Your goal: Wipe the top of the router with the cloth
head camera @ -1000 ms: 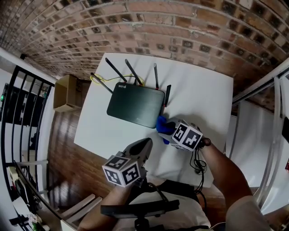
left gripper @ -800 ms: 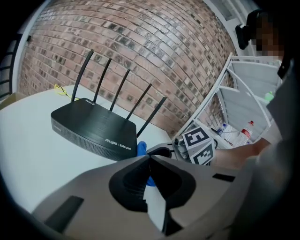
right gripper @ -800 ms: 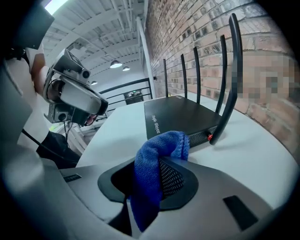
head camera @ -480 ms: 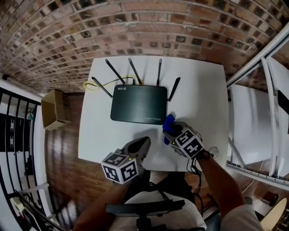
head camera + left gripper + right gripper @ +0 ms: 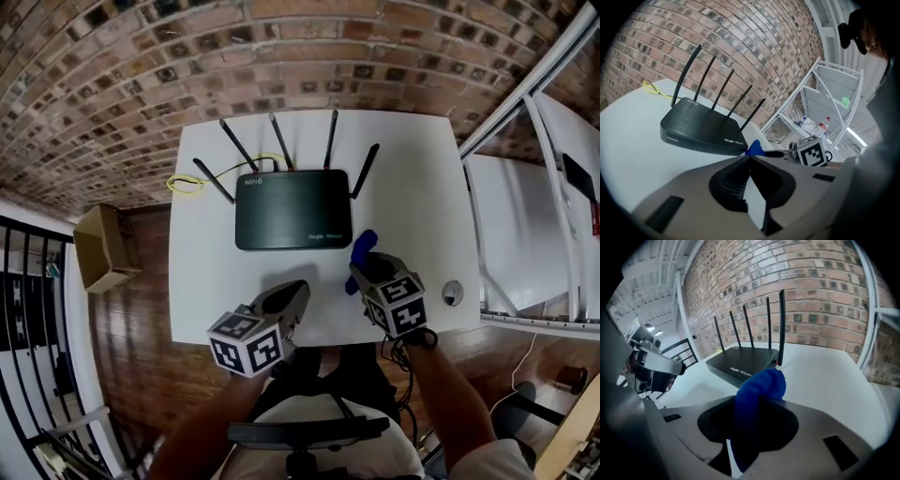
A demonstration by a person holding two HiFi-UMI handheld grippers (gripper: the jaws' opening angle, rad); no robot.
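The black router [image 5: 292, 208] lies flat in the middle of the white table [image 5: 412, 187], with several antennas up along its far edge. My right gripper [image 5: 361, 269] is shut on a blue cloth [image 5: 363, 251], which hangs just off the router's near right corner. In the right gripper view the cloth [image 5: 761, 383] bulges from between the jaws, and the router [image 5: 743, 363] lies beyond it. My left gripper [image 5: 296, 292] hovers near the table's front edge, shut and with nothing in it. Its own view shows the router [image 5: 701, 129] ahead and the cloth [image 5: 754, 149] beside it.
A yellow cable [image 5: 187, 180] runs off the router's back left. A small round disc [image 5: 453, 293] lies at the table's front right. A cardboard box [image 5: 98, 248] sits on the wood floor to the left. White metal shelving [image 5: 525, 187] stands right, and a brick wall [image 5: 281, 56] lies behind.
The head view has swung so the table sits squarer. The right gripper and cloth stay by the router's near right corner. The left gripper has barely moved.
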